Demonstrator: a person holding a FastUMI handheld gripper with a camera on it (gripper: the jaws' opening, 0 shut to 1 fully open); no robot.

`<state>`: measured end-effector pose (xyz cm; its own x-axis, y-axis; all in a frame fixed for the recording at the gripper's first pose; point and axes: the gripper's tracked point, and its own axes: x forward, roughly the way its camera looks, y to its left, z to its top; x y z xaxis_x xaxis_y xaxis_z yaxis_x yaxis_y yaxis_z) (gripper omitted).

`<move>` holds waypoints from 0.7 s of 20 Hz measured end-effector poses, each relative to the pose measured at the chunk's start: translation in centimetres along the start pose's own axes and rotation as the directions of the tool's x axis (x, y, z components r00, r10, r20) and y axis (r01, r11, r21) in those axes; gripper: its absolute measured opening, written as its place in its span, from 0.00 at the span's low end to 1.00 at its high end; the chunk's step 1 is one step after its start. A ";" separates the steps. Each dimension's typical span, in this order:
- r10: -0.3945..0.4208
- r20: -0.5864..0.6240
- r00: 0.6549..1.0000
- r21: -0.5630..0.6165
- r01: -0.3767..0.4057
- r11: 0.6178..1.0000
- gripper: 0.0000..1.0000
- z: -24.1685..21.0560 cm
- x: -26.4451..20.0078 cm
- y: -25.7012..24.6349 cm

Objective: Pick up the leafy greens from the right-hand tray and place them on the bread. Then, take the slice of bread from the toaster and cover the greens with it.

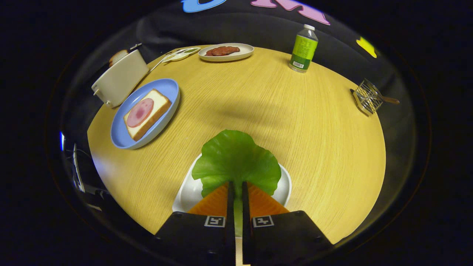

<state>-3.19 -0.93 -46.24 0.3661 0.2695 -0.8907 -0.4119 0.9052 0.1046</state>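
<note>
The gripper (236,188) has its fingers nearly together, pinching the stem of the greens (236,160), whose leaf fans out just ahead of them over a white tray (188,194). Farther off to the left, a blue plate (162,88) holds bread (147,113) topped with ham (140,112). Behind it stands the toaster (120,81) with a slice (118,56) poking out. A bottle (303,48) stands far back on the table (295,122).

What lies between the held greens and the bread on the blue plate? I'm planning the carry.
Gripper view: only bare table separates leafy greens from bread.
</note>
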 end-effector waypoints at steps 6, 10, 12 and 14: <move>0.011 0.059 0.998 0.091 -0.016 0.996 0.06 2.4 -4.0 1.1; 0.037 0.138 0.990 0.101 -0.051 0.994 0.06 6.1 -8.2 3.2; 0.063 0.163 0.985 0.086 -0.078 0.993 0.06 8.0 -9.8 5.3; 0.091 0.181 0.979 0.062 -0.104 0.993 0.06 10.0 -10.8 7.8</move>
<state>-2.03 6.55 -31.42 0.4722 0.4062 -0.7823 -0.3952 0.8908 0.2240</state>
